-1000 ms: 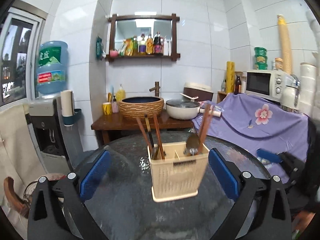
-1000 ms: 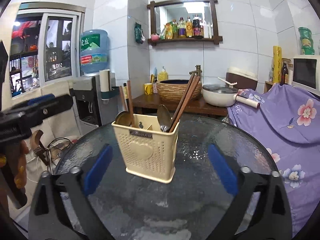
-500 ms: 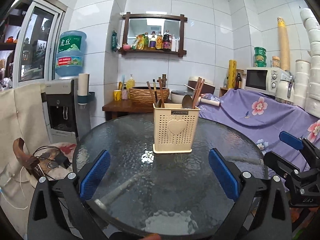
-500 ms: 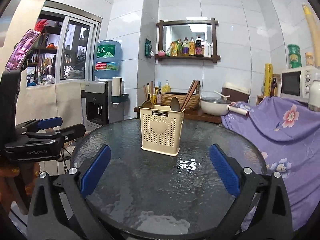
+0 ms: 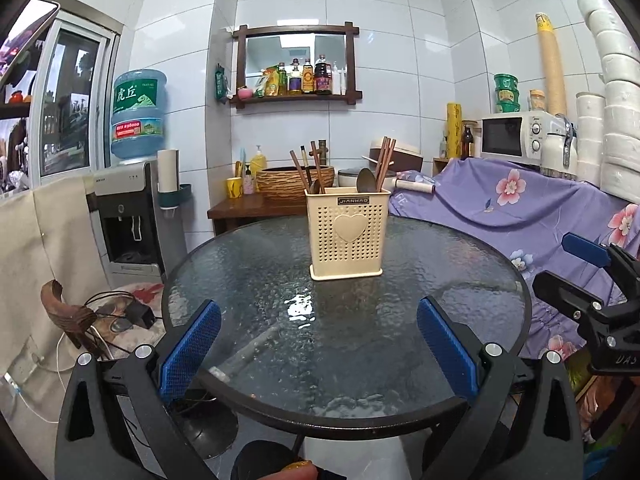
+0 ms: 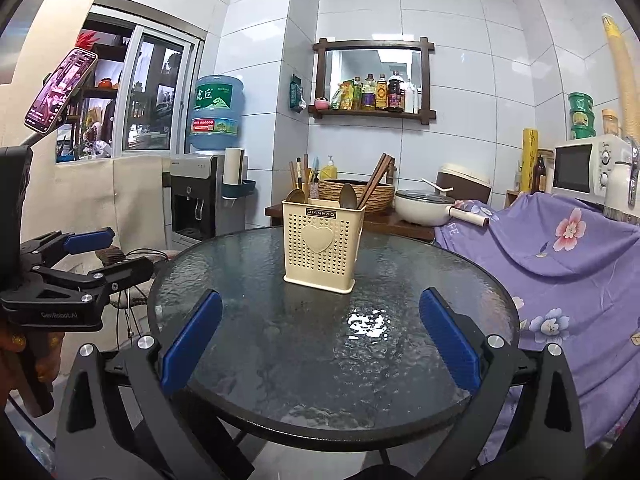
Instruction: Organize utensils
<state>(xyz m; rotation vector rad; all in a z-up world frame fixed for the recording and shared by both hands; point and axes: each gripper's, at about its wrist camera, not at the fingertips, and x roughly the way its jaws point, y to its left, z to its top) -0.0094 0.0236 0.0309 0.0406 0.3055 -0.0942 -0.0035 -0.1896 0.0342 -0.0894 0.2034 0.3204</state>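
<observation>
In the left wrist view, the cream utensil holder stands upright in the middle of the frame, on the far half of the round glass table. Chopsticks and a spoon stick out from its right compartment, and more chopsticks with a second spoon lean in the left one; I judge they are sorted there so that the handles stay up and easy to take. The left tool hangs low at the bottom of the frame with its blue pads spread wide and nothing between them, in front of the near rim of the table. The right tool shows at the right edge, beside the table rim, and it also looks spread and empty. The glass around the holder is bare, so there is free room on all sides of it, but the near rim is close under the left tool. In the right wrist view, the holder sits a little left of the centre, again well back from the near edge. The right tool is at the bottom of the frame, pads wide apart, holding nothing. The left tool is at the left edge, off the table, with its fingers apart. Nothing loose lies on the glass, so I judge that the sorting is finished or nearly so.
</observation>
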